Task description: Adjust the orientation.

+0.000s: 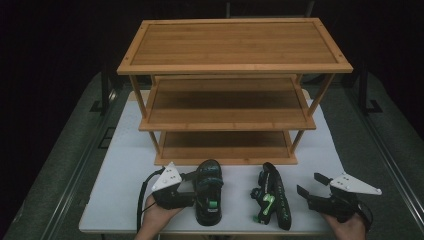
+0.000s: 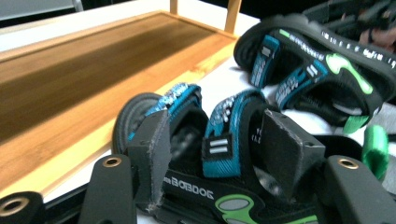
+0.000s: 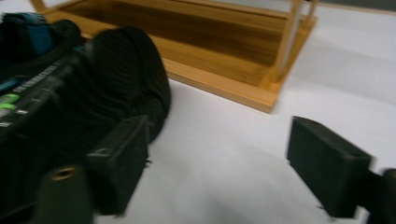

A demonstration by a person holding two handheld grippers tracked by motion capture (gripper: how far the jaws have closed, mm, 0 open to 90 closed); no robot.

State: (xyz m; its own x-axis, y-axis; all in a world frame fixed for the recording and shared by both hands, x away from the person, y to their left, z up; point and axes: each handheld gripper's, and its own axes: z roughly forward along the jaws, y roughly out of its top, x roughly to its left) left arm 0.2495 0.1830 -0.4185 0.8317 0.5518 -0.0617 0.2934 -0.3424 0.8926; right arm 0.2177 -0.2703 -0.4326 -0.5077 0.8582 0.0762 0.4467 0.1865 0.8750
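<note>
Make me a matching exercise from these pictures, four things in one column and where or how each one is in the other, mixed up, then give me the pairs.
Things:
1. left sandal
2. right sandal
3. right gripper
4. bamboo shelf rack

Place or state:
A. tipped on its side, sole facing right
B. behind both sandals, all three shelves bare
C. upright, between the fingers of the left gripper
D. open over bare white table, beside a sandal

Pairs: 1-C, 2-A, 3-D, 4-B

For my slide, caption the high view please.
Left gripper closing around one sandal; right gripper open beside the other, before a shelf.
</note>
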